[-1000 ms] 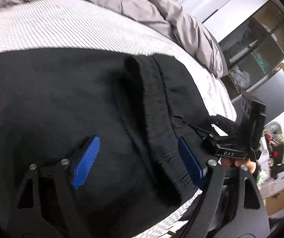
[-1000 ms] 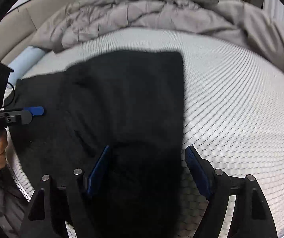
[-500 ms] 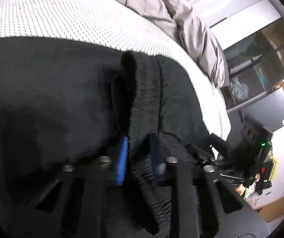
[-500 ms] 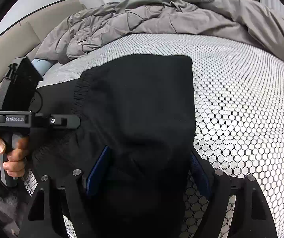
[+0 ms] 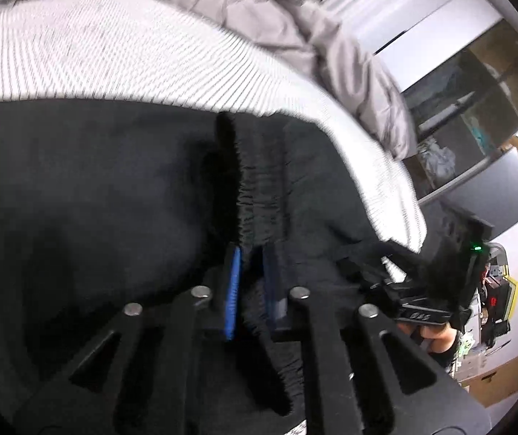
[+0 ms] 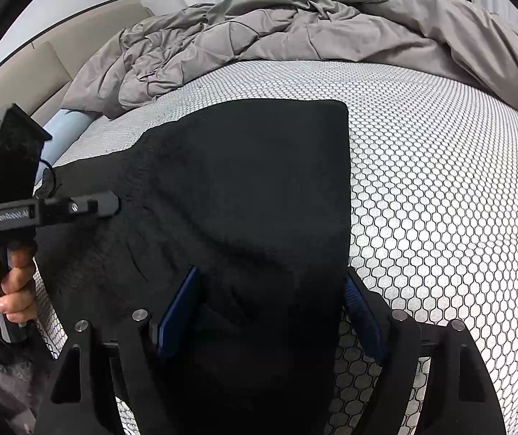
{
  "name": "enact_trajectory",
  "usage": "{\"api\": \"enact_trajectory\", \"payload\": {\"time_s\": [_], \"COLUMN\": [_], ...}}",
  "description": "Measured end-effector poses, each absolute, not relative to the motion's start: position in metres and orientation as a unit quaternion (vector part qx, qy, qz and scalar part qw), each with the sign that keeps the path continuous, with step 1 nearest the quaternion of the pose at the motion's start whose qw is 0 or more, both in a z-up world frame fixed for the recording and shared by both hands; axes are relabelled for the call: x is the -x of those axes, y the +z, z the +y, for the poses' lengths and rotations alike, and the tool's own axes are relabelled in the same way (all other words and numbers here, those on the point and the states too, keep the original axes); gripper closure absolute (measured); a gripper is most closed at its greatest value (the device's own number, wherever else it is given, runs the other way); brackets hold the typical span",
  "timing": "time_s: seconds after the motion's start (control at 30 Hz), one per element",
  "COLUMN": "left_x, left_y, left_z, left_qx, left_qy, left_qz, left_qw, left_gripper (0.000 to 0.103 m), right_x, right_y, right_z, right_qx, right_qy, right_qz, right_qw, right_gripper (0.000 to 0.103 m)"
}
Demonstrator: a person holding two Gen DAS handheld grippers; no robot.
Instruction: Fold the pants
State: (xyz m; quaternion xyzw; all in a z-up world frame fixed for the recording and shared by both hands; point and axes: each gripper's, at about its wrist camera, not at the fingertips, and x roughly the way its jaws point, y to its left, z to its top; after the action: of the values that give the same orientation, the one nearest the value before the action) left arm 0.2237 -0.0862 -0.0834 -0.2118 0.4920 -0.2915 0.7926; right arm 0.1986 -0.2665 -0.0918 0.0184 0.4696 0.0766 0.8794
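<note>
A second ago my left gripper (image 5: 250,282) stood wide over the soft black cloth pants (image 6: 259,195); now its blue pads (image 5: 232,290) have come together on the bunched stretchy waistband (image 5: 255,188), and they are just easing back a tiny bit with the band pinched between them. So I have a grip on the top of the pants with that side. My right gripper (image 6: 270,311) has not changed. It sits wide, one pad on each side of the near strip of black cloth, and I cannot see it squeezing, so I call it not yet closed. The pants lie flat on the white bed cover with the honeycomb pattern (image 6: 440,181), near the edge closest to me, with the far square end (image 6: 313,116) pointing at the crumpled grey blanket (image 6: 259,32). In the right view I can see the hand (image 6: 5,282) that holds the left tool beside the cloth. I think the next thing is to shut the right side too, then lift both and carry that end across to make the fold. If only one side holds, the cloth may sag and fold crooked.
</note>
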Motion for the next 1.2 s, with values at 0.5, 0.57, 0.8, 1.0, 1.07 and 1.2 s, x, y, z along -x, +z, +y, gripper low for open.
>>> {"api": "enact_trajectory", "payload": {"time_s": [0.5, 0.57, 0.8, 1.0, 1.07, 1.2], "left_x": [-0.244, -0.237, -0.204, -0.199, -0.202, -0.209], "left_y": [-0.110, -0.098, -0.041, -0.047, -0.065, -0.092], "left_z": [-0.111, -0.115, -0.070, 0.013, 0.029, 0.048], "left_qx": [0.270, 0.254, 0.220, 0.221, 0.188, 0.210], "left_qy": [-0.314, -0.310, -0.321, -0.244, -0.217, -0.211], "left_qz": [0.517, 0.494, 0.415, 0.426, 0.452, 0.484], "left_qw": [0.749, 0.772, 0.822, 0.843, 0.844, 0.822], "left_gripper": [0.079, 0.085, 0.089, 0.088, 0.086, 0.078], "right_x": [-0.192, -0.193, -0.195, -0.199, -0.203, -0.205], "right_y": [-0.096, -0.097, -0.087, -0.085, -0.090, -0.099], "right_z": [-0.277, -0.278, -0.268, -0.240, -0.232, -0.230], "right_qx": [-0.031, -0.030, -0.041, -0.045, -0.044, -0.068], "right_qy": [0.079, 0.078, 0.103, 0.158, 0.167, 0.181], "right_qz": [0.470, 0.471, 0.461, 0.468, 0.481, 0.498], "right_qw": [0.879, 0.878, 0.880, 0.868, 0.859, 0.845], "right_gripper": [0.022, 0.022, 0.021, 0.020, 0.020, 0.020]}}
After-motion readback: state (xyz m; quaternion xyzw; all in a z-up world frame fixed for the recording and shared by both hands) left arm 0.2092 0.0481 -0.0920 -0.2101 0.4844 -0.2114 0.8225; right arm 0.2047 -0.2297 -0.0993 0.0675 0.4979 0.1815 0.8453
